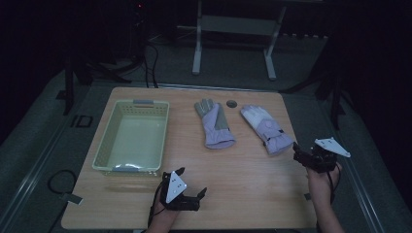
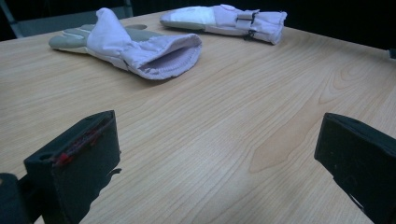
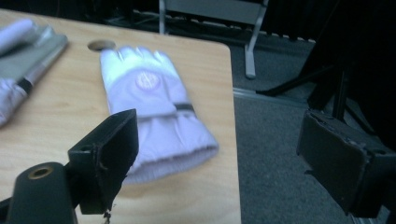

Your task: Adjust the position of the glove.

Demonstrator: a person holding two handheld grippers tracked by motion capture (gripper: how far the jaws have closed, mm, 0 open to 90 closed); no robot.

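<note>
Approach step: the right hand-held gripper [image 1: 302,156], jaws wide and empty, nears the right glove [image 1: 265,128]; next, close on its cuff. The left hand-held gripper [image 1: 190,183] waits, spread empty.

Each hand carries a black two-jaw tool. The left gripper [image 1: 193,182] has a pale grey three-cornered plate on top, dotted with small dark holes, and a thin black cable trailing back along the forearm. The right gripper [image 1: 297,152] wears the same grey plate, with a cable looping down beside the wrist. Seen close, the jaws are blocky, matte black slabs with worn edges (the left gripper's near jaw shows red scuffs along its rim). A brass-coloured ring sits in the right gripper's body.
</note>
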